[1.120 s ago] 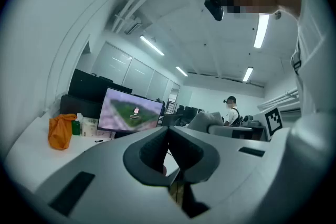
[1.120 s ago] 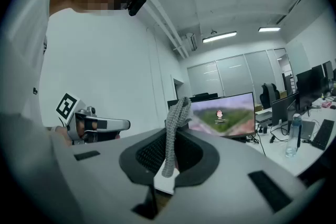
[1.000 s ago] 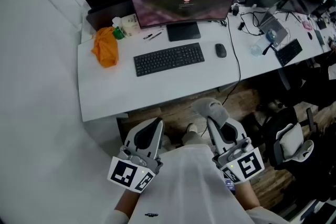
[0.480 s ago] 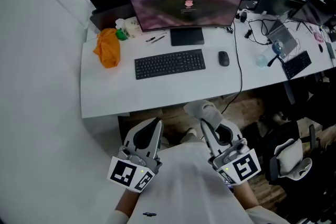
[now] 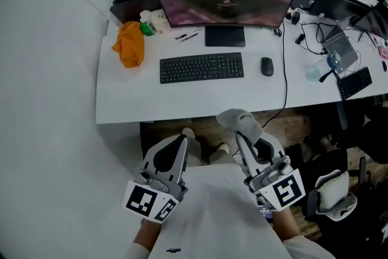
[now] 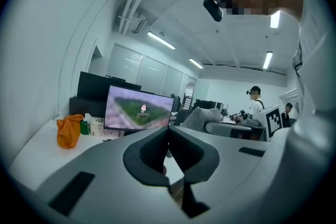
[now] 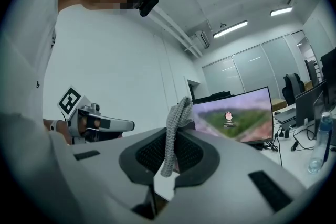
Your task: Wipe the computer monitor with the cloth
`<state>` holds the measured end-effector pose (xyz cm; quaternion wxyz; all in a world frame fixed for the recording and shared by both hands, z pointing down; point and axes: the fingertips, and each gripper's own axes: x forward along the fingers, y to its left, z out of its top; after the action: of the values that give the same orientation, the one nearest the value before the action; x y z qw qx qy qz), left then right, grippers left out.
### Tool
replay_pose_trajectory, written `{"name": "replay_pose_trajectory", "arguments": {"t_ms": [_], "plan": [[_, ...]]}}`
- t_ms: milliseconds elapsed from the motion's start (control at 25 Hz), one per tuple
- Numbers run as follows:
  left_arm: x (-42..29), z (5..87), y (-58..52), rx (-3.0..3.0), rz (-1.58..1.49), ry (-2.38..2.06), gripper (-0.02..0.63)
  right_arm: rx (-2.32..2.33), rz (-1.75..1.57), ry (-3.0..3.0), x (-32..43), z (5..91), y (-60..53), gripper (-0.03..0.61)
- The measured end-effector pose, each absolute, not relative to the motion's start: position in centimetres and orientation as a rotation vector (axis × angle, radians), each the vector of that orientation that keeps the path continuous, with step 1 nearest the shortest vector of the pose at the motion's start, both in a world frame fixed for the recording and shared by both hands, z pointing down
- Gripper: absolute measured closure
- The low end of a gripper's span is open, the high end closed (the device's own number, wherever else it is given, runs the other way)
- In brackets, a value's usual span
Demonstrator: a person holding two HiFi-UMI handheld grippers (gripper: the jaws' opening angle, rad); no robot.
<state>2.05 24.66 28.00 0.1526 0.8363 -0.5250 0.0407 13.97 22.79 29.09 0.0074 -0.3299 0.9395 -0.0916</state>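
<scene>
Rightward the desk had slid in the head view; the monitor stood far off. Left gripper view: the left gripper was closed, empty. Right gripper view: the right gripper pinched the grey cloth; rubbing might tug it loose.

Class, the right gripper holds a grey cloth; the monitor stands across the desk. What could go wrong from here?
The right gripper pinches only a narrow fold of the cloth, so it might slip out under pressure. Reaching to the monitor, an arm could knock the keyboard or mouse before it.
</scene>
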Motion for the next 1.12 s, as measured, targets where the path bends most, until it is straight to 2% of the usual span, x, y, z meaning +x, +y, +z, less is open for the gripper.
{"name": "replay_pose_trajectory", "arguments": {"t_ms": [560, 920, 1120], "plan": [[-0.5, 28.5, 17.9, 2.444, 0.077, -1.41, 0.595, -1.058, -0.287, 2.897, 10.0, 27.9, 18.7, 0.555], [-7.4, 27.4, 11.3, 2.477, 0.017, -1.393, 0.595, -1.122, -0.131, 2.968, 2.8, 26.9, 12.8, 0.554], [-11.5, 26.7, 8.5, 2.488, -0.024, -1.381, 0.595, -1.092, -0.197, 2.944, -1.4, 26.3, 9.5, 0.554]]}}
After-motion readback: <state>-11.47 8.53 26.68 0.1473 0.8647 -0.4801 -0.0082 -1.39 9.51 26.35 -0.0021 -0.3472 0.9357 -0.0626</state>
